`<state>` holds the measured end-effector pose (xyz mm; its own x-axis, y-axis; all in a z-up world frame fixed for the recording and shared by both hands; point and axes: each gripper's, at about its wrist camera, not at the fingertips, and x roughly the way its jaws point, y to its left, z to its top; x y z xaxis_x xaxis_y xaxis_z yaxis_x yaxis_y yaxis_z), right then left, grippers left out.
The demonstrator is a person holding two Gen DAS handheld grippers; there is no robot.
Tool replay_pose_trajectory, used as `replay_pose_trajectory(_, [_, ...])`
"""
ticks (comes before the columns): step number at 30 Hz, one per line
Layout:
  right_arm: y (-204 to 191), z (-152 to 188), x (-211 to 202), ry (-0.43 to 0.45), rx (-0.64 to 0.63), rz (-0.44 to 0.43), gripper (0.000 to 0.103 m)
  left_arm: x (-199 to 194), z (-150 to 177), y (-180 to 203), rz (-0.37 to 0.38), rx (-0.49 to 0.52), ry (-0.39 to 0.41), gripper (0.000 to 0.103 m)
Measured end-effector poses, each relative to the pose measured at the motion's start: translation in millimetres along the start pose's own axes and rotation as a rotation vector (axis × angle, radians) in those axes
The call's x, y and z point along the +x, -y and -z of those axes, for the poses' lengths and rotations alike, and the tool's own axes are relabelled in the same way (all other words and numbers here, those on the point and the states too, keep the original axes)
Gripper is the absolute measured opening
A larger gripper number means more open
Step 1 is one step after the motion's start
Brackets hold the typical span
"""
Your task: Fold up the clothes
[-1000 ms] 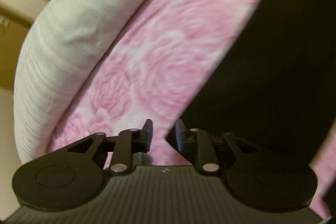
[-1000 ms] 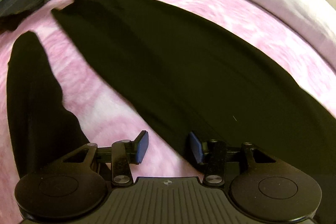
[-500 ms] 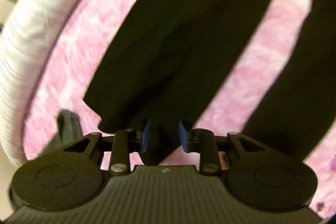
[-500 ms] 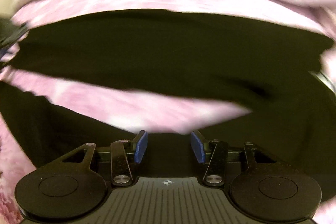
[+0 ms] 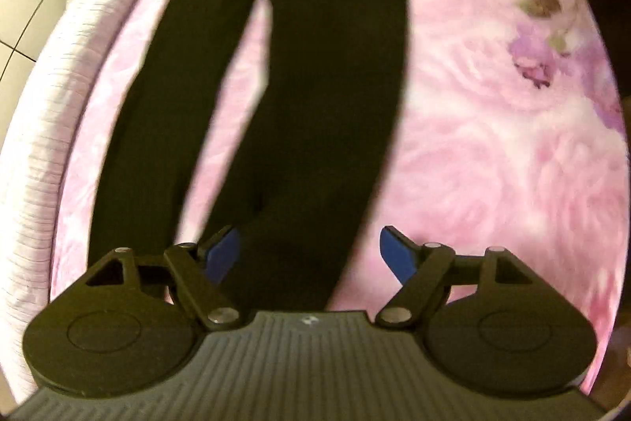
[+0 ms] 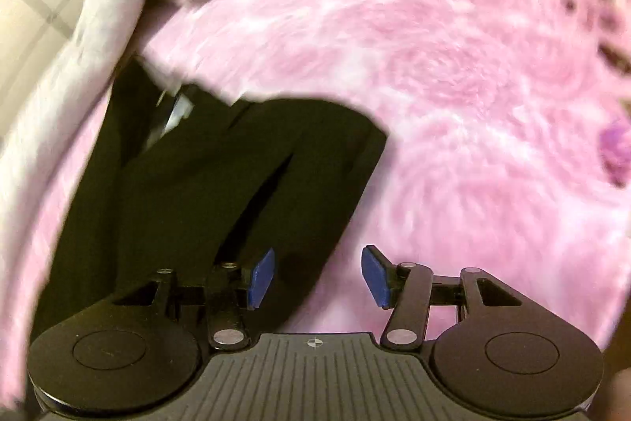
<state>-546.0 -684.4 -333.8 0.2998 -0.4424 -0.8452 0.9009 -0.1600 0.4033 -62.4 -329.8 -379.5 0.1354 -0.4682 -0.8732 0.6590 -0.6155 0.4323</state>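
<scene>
Black trousers [image 5: 299, 73] flat on pink blanket [image 5: 493, 145]; both grippers' fingers just spreading, released, apparently gripping nothing.

Both wrist views look steeply down, close over black trousers [image 5: 299, 73].

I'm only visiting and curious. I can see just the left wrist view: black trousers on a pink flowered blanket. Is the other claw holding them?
Observer: No. The right gripper has just been opening its jaws. The edge of the black trousers lies between its blue pads, but they are not pressing on it.
Operator: Is there anything on the trousers that I can't see?
Observer: A small pale patch, perhaps a label, shows at their far end.
Operator: What is beside that end?
Observer: Pale crumpled bedding lies right beside it, along the edge of the pink flowered blanket.
</scene>
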Motion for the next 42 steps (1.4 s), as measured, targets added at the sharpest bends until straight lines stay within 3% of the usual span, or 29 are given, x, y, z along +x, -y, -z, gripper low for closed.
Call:
replay_pose_trajectory(4, [23, -26, 32, -0.051, 0.061, -0.090, 0.054, 33, -17, 31, -0.124, 0.067, -0.106, 0.079])
replay_pose_trajectory(6, [28, -32, 42, -0.069, 0.064, -0.125, 0.054, 41, -20, 32, -0.143, 0.088, -0.119, 0.085])
replay_pose_trajectory(8, [33, -35, 47, -0.079, 0.102, -0.140, 0.054, 49, -23, 32, -0.153, 0.100, -0.135, 0.081])
replay_pose_trajectory(10, [33, -38, 48, -0.104, 0.094, -0.113, 0.029, 51, -23, 22, -0.098, 0.046, -0.176, 0.011])
replay_pose_trajectory(11, [35, -40, 50, -0.116, 0.083, -0.111, 0.012, 50, -23, 17, -0.078, 0.017, -0.193, 0.002])
replay_pose_trajectory(15, [37, -53, 18, -0.113, -0.025, -0.125, 0.006, 17, -25, -1, -0.077, -0.100, -0.212, 0.002])
replay_pose_trajectory(20, [38, -51, -24, -0.073, -0.088, -0.072, 0.003, -27, -30, 23, 0.038, -0.129, -0.211, 0.002])
replay_pose_trajectory(24, [57, -31, -25, -0.099, -0.086, 0.021, 0.000, -25, -23, 56, 0.132, -0.141, -0.232, 0.002])
replay_pose_trajectory(26, [72, -17, -30, -0.103, -0.063, 0.049, 0.000, -25, -21, 64, 0.144, -0.159, -0.241, 0.002])
replay_pose_trajectory(30, [115, 1, -50, -0.094, -0.018, 0.202, 0.000, -20, -14, 65, 0.157, -0.197, -0.258, 0.002])
replay_pose_trajectory(34, [127, -11, -73, -0.060, -0.087, 0.206, 0.000, -22, -17, 57, 0.171, -0.238, -0.265, 0.012])
replay_pose_trajectory(35, [123, -15, -78, -0.055, -0.120, 0.181, 0.003, -24, -18, 55, 0.180, -0.254, -0.270, 0.015])
replay_pose_trajectory(37, [105, -23, -77, -0.069, -0.181, 0.120, 0.022, -31, -21, 49, 0.196, -0.273, -0.269, 0.020])
replay_pose_trajectory(38, [96, -26, -76, -0.076, -0.211, 0.084, 0.047, -35, -23, 45, 0.201, -0.278, -0.263, 0.021])
replay_pose_trajectory(39, [87, -28, -72, -0.078, -0.235, 0.039, 0.066, -40, -26, 41, 0.197, -0.281, -0.251, 0.022])
replay_pose_trajectory(42, [67, -37, -43, -0.120, -0.242, -0.073, 0.072, -52, -41, 31, 0.165, -0.283, -0.206, 0.025])
